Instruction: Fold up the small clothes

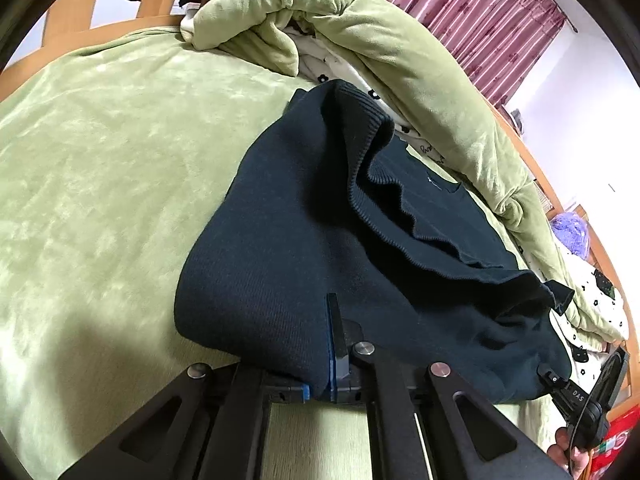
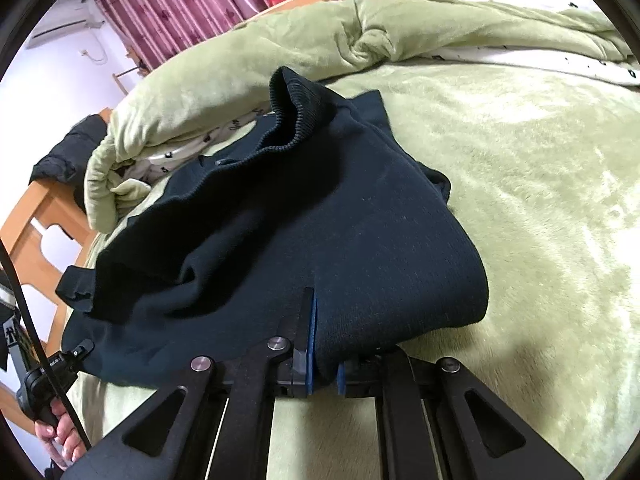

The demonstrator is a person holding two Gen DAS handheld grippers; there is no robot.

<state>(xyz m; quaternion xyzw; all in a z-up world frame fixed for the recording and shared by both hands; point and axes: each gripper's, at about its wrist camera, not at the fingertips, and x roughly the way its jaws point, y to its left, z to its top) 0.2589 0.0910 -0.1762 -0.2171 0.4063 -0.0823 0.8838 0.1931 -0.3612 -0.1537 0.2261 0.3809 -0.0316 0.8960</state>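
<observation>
A dark navy knit sweater (image 1: 280, 240) lies bunched on the green plush bed cover (image 1: 100, 160). Its ribbed edge (image 1: 360, 128) stands up at the far end. My left gripper (image 1: 327, 312) is shut on the sweater's near edge; cloth drapes over one finger and hides it. In the right wrist view the sweater (image 2: 340, 220) spreads the same way, and my right gripper (image 2: 314, 312) is shut on its near edge with fabric pinched between the blue pads. Each view shows the other gripper's tip at the sweater's side, the right (image 1: 550, 378) and the left (image 2: 80, 350).
A rolled green quilt (image 1: 360, 28) with white flower-print lining lies just behind the sweater. A wooden bed frame (image 2: 36, 216) and pink curtains (image 2: 180, 4) lie beyond. A black garment (image 2: 68, 148) sits on the frame. A person's hand (image 2: 60, 436) holds the left gripper.
</observation>
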